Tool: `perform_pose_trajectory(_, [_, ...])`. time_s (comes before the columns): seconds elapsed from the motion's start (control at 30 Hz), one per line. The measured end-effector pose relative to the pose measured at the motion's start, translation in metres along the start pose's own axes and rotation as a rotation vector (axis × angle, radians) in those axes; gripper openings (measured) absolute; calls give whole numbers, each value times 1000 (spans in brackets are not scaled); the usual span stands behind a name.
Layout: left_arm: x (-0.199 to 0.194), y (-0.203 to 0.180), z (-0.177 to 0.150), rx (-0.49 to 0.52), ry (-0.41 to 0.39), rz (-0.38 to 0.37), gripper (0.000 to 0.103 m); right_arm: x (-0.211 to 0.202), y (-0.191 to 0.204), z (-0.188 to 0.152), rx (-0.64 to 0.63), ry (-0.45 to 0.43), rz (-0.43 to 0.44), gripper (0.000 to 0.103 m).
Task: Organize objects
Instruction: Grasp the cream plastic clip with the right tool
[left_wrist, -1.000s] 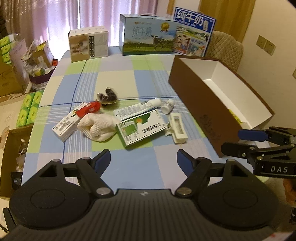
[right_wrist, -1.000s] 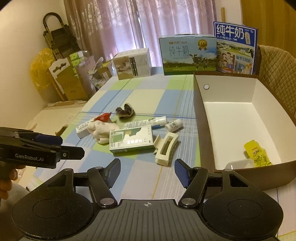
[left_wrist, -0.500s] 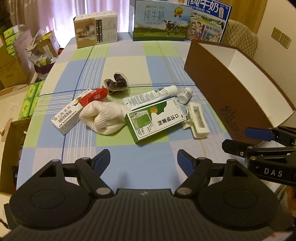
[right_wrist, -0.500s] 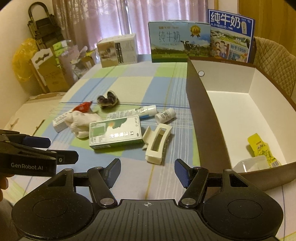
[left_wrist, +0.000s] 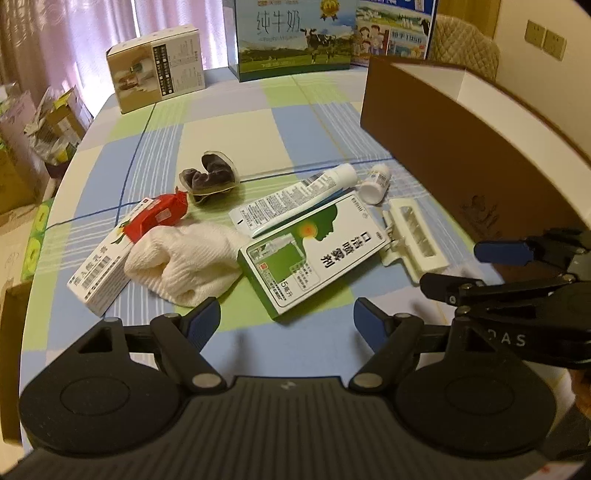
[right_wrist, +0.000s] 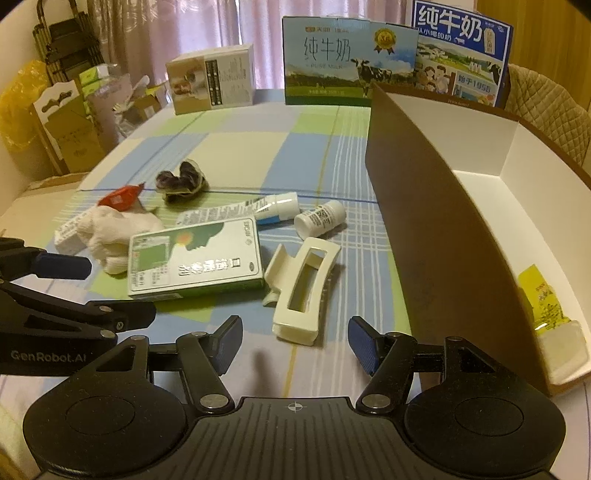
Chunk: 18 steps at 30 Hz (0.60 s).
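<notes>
Loose items lie on the checked tablecloth: a green-and-white box (left_wrist: 314, 254) (right_wrist: 195, 258), a cream hair claw clip (left_wrist: 415, 240) (right_wrist: 303, 288), a toothpaste tube (left_wrist: 295, 203) (right_wrist: 243, 212), a small white bottle (left_wrist: 375, 182) (right_wrist: 319, 219), a white cloth (left_wrist: 184, 262) (right_wrist: 118, 230), a red packet (left_wrist: 157, 218), a dark item (left_wrist: 210, 177) and a white barcode box (left_wrist: 101, 273). My left gripper (left_wrist: 286, 323) is open, just short of the green box. My right gripper (right_wrist: 295, 339) is open, just short of the clip.
A brown open box (right_wrist: 424, 221) (left_wrist: 461, 147) stands on the right, holding a yellow packet (right_wrist: 543, 299) and a clear container (right_wrist: 565, 347). Milk cartons (right_wrist: 347, 62) and a beige box (right_wrist: 210, 83) stand at the table's far edge. Cardboard clutter sits beyond the left edge.
Both grippers have moved forward and lower toward the pile; the items look larger. Both stay open and empty.
</notes>
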<state>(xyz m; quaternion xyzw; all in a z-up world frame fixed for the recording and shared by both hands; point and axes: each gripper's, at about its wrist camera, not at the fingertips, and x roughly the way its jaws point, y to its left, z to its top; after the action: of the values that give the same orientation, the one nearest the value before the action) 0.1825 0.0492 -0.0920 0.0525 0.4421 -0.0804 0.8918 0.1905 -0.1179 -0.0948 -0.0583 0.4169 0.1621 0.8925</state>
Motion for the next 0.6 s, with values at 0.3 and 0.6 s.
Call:
perform_pose_trajectory(0.3, [11,-5,2,77,-57,27,76,23,-4,-4,8,-5,-15,41])
perform_pose_trajectory(0.6, [22,-24,3,249,-112,41,79,16,-13,-12,27,14,-26,29])
